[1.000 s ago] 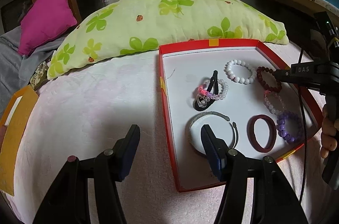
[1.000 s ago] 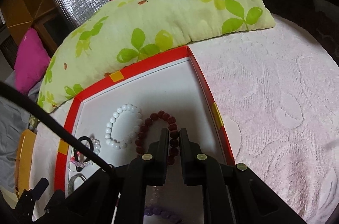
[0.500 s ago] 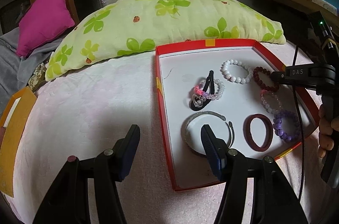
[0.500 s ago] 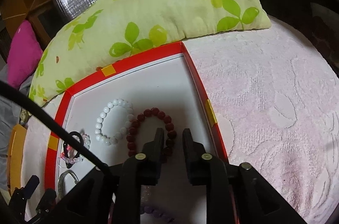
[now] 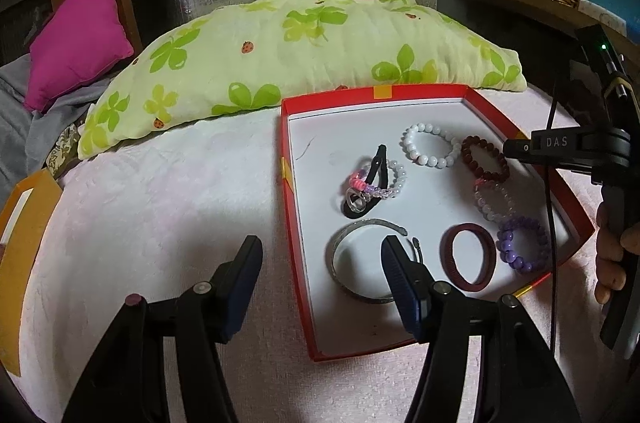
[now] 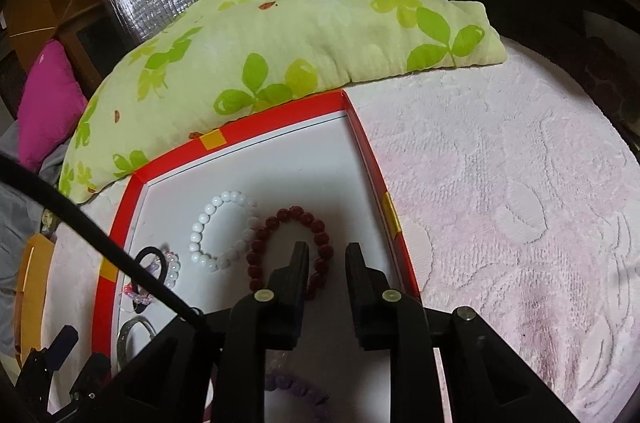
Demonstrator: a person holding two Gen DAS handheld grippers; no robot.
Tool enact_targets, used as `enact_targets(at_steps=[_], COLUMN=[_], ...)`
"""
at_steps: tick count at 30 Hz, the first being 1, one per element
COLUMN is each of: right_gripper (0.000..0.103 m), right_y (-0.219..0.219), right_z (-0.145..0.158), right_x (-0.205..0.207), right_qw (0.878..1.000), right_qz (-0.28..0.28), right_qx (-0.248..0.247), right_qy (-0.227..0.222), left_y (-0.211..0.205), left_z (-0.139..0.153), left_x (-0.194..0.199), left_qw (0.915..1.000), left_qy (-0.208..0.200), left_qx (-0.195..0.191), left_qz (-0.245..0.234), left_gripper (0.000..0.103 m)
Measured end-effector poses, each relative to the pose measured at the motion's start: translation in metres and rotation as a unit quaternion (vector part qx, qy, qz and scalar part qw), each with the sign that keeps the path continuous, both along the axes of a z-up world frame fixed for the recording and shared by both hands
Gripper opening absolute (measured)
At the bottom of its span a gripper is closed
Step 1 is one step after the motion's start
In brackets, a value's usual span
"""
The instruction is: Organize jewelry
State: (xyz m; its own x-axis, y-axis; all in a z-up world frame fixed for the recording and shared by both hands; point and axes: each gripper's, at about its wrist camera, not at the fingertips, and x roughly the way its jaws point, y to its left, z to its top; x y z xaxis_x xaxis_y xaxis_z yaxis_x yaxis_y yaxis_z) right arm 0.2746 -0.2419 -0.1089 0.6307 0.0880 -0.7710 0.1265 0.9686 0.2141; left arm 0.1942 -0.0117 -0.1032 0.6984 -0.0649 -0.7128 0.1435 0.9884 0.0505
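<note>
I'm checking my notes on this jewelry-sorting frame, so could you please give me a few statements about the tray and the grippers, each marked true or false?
1. The white bead bracelet lies inside the red tray. True.
2. The right gripper is shut on the dark red bead bracelet. False: its jaws stand apart and hold nothing, with the bracelet's near side between and below them.
3. The left gripper is open. True.
4. The purple bead bracelet lies on the pink cover outside the tray. False: it lies in the tray, beside the maroon band.
5. The silver bangle sits in the tray near the left gripper's right finger. True.
</note>
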Motion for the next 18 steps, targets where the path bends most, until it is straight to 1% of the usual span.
enact_targets(at_steps=[5,9,14,15,16,17,18], right_gripper=[0.022,0.022,0.024,0.030,0.045,0.055,0.068], right_y=[0.003,0.001,0.000,-0.001,-0.001,-0.002,-0.002], right_z=[0.002,0.004,0.013,0.016,0.019,0.021,0.024], right_x=[-0.008,-0.017,-0.037,-0.044,-0.050,-0.057,-0.065], right_qw=[1.000,1.000,1.000,1.000,0.999,0.999,0.999], right_qz=[0.007,0.012,0.013,0.014,0.012,0.009,0.005], right_qx=[-0.002,0.010,0.017,0.017,0.016,0.016,0.015], right_qy=[0.000,-0.003,-0.016,-0.021,-0.025,-0.031,-0.040], left_y=[0.000,0.002,0.008,0.009,0.010,0.011,0.013], left_z=[0.002,0.004,0.007,0.007,0.009,0.009,0.010], left_x=[-0.003,-0.010,-0.022,-0.025,-0.028,-0.031,-0.035], left_qw=[1.0000,1.0000,0.9999,0.9999,0.9999,0.9999,0.9998], left_qy=[-0.001,0.001,0.000,-0.002,-0.004,-0.006,-0.007], left_qx=[-0.002,-0.008,-0.012,-0.011,-0.009,-0.007,-0.006], left_qz=[0.002,0.003,0.008,0.009,0.011,0.013,0.016], left_gripper=[0.063,0.063,0.063,0.063,0.063,0.063,0.063])
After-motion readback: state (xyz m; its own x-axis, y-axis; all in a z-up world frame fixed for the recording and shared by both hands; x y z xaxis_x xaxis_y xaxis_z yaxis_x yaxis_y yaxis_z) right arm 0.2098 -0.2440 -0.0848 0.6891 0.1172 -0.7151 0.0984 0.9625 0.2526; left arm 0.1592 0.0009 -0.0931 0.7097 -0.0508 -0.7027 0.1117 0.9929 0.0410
